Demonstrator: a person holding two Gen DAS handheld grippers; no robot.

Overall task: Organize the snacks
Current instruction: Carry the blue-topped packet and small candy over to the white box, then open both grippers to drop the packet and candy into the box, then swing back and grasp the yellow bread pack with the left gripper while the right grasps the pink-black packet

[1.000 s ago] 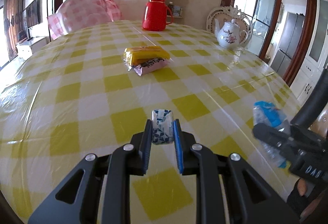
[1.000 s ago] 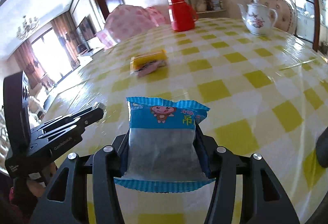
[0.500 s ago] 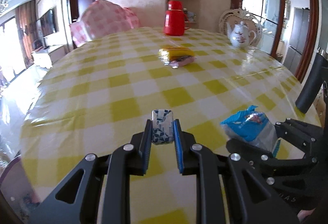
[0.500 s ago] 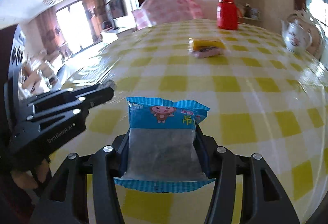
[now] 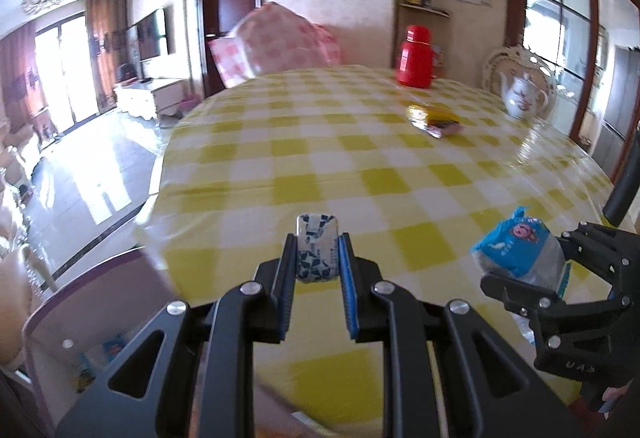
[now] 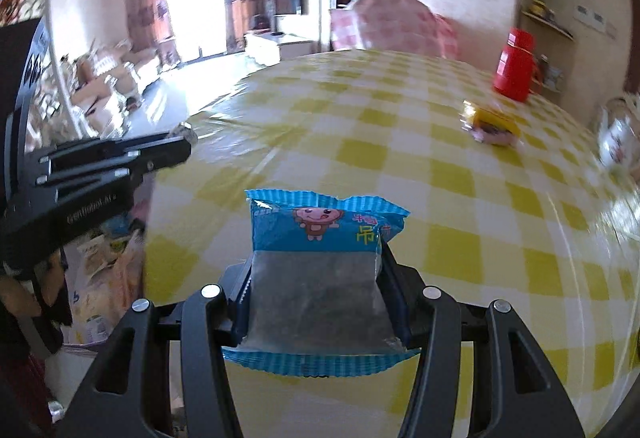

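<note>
We list the scene by size, placing each thing relative to the bench.

Bench (image 5: 360, 173), yellow-and-white checked cover: both hand-held grippers hang over its near edge.

Red flask (image 5: 414, 55) and white teapot (image 5: 522, 99): far side of the bench.

Two wrapped snacks (image 5: 434, 117), stacked: on the bench, well short of the flask.

Blue snack packet (image 6: 320, 262): clamped in our right hand-held gripper (image 6: 320, 298), above the bench's near edge.

Small blue-and-white wrapped snack (image 5: 317, 252): pinched in our left hand-held gripper (image 5: 316, 270), jaws nearly together.

Risk: the small snack sits only at the fingertips, so we judge a quick swing could flick it past the bench edge to the floor (image 5: 88, 173). The packet's slick film could slide.

Pose: both grippers point forward and tilt downward, side by side.
</note>
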